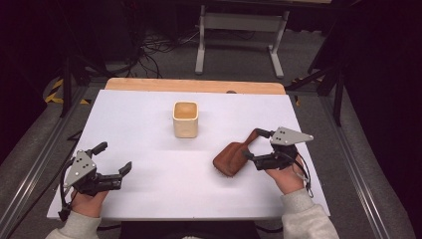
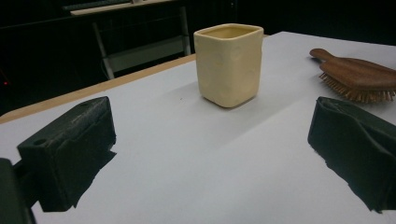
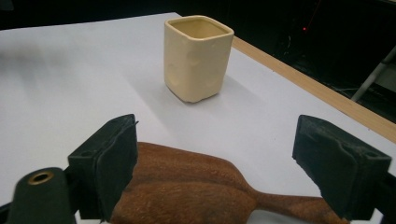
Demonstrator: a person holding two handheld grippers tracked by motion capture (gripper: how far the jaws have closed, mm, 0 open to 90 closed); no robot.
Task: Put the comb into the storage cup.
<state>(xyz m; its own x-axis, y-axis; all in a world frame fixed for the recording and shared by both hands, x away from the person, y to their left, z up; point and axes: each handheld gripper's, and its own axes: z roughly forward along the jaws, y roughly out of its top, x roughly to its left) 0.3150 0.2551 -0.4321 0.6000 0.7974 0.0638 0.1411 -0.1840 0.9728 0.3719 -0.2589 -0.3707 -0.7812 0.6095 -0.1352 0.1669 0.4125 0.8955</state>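
On the white table (image 1: 149,199) a wooden hairbrush (image 1: 234,157) lies bristles down on the person's right-hand side, its handle pointing away toward the far edge, and a cream square cup (image 1: 185,119) stands upright near the middle, well apart from the brush. The right gripper (image 1: 259,144) sits over the brush where the paddle narrows into the handle, jaws spread wide with one on each side of the wood; in the right gripper view the pads stand clear of the brush, so nothing is clamped yet. Straddling the neck looks deliberate, since that is the slimmest part and would give the jaws a firm bite. The left gripper (image 1: 114,158) rests low on the person's left side of the table, jaws apart and empty, aimed across at the cup (it seems merely parked there, out of the way of the working hand). The open top of the cup faces up and nothing is inside it, which makes it a likely place for the brush to be stood, though that is a judgement.
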